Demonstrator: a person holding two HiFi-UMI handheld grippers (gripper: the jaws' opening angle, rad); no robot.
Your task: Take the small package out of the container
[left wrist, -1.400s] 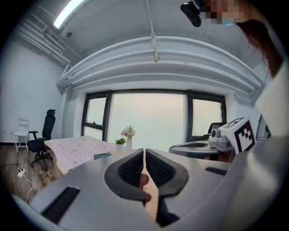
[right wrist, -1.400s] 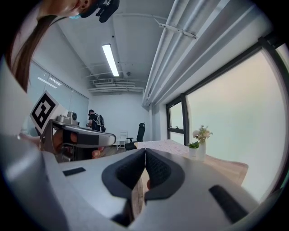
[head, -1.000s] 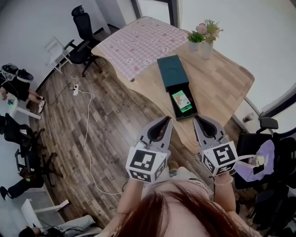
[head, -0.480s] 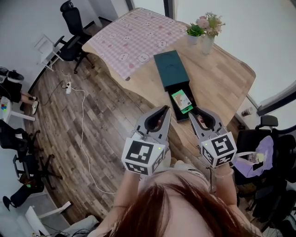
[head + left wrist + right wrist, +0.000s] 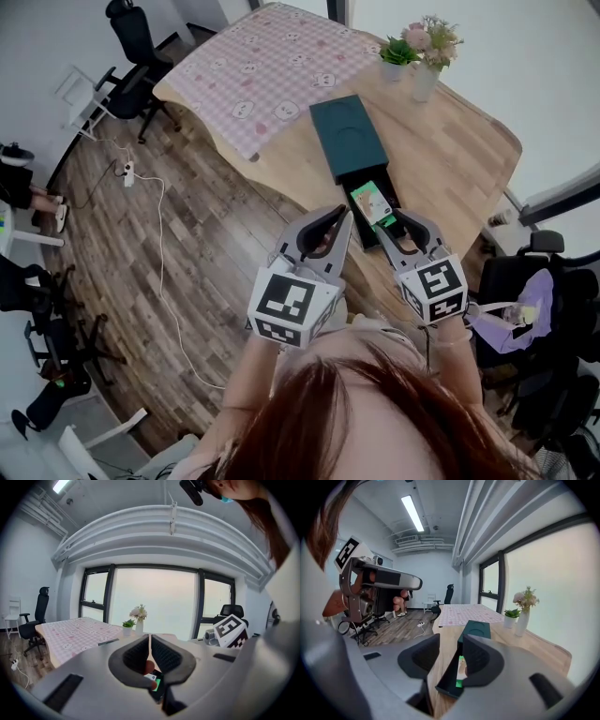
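Observation:
A dark green container (image 5: 349,137) lies on the wooden table (image 5: 459,159), its drawer pulled out toward me. Inside the drawer lies the small package (image 5: 371,203), green and white. My left gripper (image 5: 340,217) hovers at the drawer's near left corner, jaws shut and empty; in its own view the left gripper (image 5: 150,640) shows the package (image 5: 153,683) just below its tips. My right gripper (image 5: 405,225) is at the drawer's near right, jaws opening. In the right gripper view nothing sits between the right gripper (image 5: 451,652) pads; the drawer (image 5: 449,682) and package (image 5: 462,665) show beyond the gap.
A pink checked cloth (image 5: 272,70) covers the table's far end. A flower vase (image 5: 427,80) and a small potted plant (image 5: 395,58) stand at the back right. Office chairs (image 5: 131,37) and a cable with a power strip (image 5: 127,170) are on the wood floor at left.
Both grippers have moved forward to the near end of the drawer. The right gripper's jaws have parted from shut. The left jaws stay shut.

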